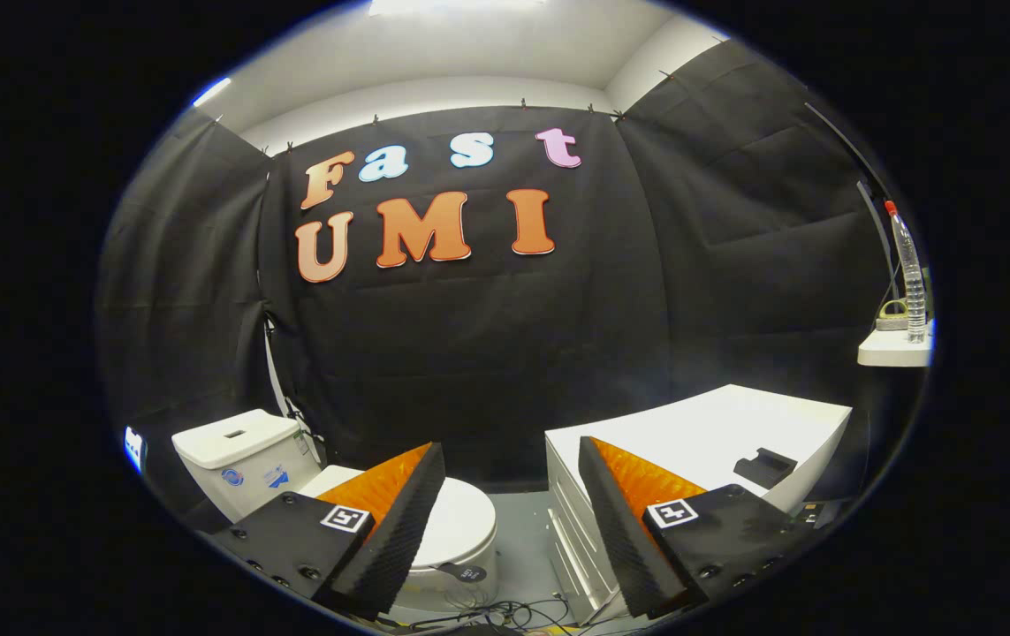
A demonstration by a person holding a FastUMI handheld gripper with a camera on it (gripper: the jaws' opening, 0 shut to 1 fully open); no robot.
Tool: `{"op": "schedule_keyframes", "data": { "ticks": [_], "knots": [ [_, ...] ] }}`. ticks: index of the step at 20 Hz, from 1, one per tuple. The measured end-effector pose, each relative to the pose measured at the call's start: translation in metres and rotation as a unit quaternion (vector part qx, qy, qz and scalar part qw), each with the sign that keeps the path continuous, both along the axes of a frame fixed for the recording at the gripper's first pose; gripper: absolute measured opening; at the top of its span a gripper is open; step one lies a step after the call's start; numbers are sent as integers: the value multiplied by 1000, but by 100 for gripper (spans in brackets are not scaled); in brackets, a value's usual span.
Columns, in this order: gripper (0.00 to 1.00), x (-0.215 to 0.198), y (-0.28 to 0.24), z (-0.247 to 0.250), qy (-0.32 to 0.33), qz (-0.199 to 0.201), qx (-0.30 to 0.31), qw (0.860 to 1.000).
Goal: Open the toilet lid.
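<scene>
A white toilet stands low at the left, with its tank (235, 450) against the black cloth wall and its lid (460, 526) lying flat and closed over the bowl. My gripper (509, 512) is open, held well above and short of the toilet, with nothing between its fingers. The left finger (398, 530) overlaps part of the lid in view and hides the lid's near left side. A small dark tab (462, 572) shows at the lid's front rim.
A white cabinet (708, 433) with drawers stands to the right of the toilet, a small black object (763, 465) on its top. A wall shelf (893, 353) at the far right holds a clear bottle (909, 274). Cables (505, 611) lie on the grey floor below.
</scene>
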State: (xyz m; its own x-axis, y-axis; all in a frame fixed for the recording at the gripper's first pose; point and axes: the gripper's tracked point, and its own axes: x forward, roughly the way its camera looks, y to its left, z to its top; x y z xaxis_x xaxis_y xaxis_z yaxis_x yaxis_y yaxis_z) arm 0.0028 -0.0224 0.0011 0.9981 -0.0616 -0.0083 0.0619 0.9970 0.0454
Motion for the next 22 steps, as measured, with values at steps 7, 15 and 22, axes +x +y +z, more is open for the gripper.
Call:
{"op": "schedule_keyframes", "data": {
  "ticks": [7,15,22],
  "knots": [
    [97,-1,3,-1,2,4,-5,1000],
    [97,-1,3,-2,4,5,-4,1000],
    [97,-1,4,-1,3,5,-6,1000]
  ]
}}
